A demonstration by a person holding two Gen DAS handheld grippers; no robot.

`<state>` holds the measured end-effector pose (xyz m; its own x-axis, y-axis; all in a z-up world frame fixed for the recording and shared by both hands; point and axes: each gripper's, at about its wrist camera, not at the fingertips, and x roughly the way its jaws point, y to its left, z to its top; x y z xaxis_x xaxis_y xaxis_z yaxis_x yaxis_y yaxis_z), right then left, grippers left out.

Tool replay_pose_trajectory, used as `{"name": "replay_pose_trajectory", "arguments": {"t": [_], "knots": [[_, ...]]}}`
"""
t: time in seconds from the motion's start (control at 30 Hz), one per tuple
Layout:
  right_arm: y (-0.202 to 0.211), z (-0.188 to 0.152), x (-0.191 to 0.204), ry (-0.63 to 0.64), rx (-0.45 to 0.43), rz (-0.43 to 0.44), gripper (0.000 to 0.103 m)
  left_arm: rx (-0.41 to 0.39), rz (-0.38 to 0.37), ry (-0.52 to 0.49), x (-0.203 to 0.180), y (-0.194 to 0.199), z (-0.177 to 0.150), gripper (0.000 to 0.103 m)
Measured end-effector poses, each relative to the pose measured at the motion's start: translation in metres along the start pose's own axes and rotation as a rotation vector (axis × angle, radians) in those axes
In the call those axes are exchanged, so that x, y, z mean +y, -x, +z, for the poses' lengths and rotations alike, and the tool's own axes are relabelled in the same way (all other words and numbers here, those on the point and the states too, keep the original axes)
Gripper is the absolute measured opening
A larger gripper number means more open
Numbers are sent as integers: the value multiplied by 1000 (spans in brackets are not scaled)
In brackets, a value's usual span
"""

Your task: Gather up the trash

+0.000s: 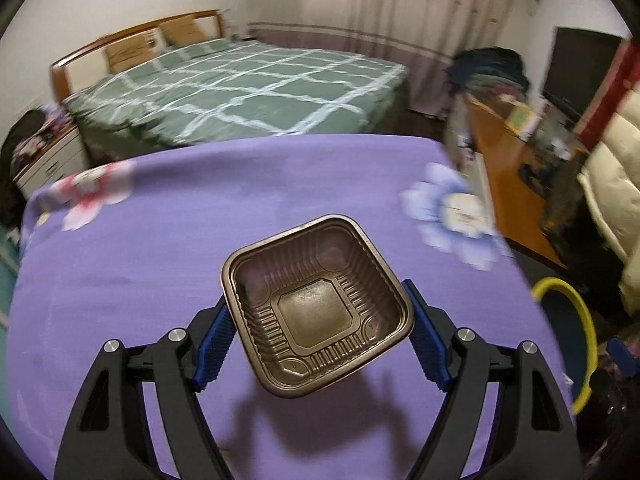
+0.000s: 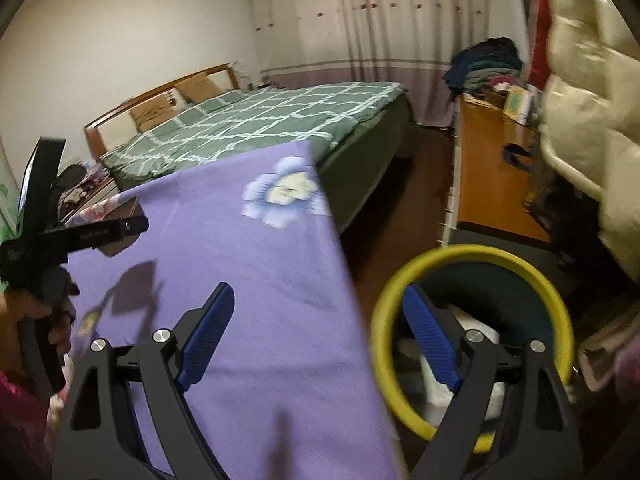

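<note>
the left tongs [image 1: 320, 332] are clamped on a brown plastic tray [image 1: 316, 308] above the purple cloth [image 1: 200, 208], while the right tongs [image 2: 316, 340] stand apart, empty, near the yellow-rimmed bin [image 2: 472, 252].

One brown tray [image 1: 316, 308], one yellow-rimmed bin [image 2: 472, 336], two tongs.

A purple cloth [image 1: 248, 216] printed with flowers is spread over the near surface. Beyond it, at the far left, a bed [image 1: 240, 88] with a green checked cover and a wooden headboard [image 1: 132, 36] is seen. Pale curtains [image 1: 380, 12] are hung along the far wall. At the right, a wooden desk [image 1: 504, 184] is piled with clothes [image 1: 488, 68], and a cream padded coat [image 2: 580, 92] is hung nearby.
</note>
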<state>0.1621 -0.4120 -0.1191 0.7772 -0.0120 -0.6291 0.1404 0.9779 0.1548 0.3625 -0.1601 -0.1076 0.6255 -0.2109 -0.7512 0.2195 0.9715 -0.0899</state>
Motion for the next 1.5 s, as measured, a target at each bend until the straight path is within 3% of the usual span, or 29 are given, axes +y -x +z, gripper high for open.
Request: {"name": "replay_pose_trajectory", "arguments": {"t": [0.2,0.37,0.67,0.87,0.93,1.17,1.37,1.5], "knots": [[44,-30,-58,-61,-3,-83,82,33,-153,-109,-97,3,-10,77],[73,-56,-103,-123,-5,-148,82,66,-232,-207,-178,1,-22,77],[108,-86,-165,-264,-38,-221,82,119,-279,-342,-278,-14,-41,77],[116,-88,-178,-286,-59,-222,83,175,-265,-364,-314,-35,-52,80],[115,-89,-180,-293,-58,-216,83,174,-247,-365,-317,-38,-55,92],[114,-86,-171,-283,-59,-192,83,113,-259,-310,-287,-4,-49,97],[113,-82,-143,-216,-47,-150,85,-26,-217,-295,-231,69,-60,98],[117,-80,-120,-176,-55,-119,85,-82,-187,-253,-172,121,-79,98]]}}
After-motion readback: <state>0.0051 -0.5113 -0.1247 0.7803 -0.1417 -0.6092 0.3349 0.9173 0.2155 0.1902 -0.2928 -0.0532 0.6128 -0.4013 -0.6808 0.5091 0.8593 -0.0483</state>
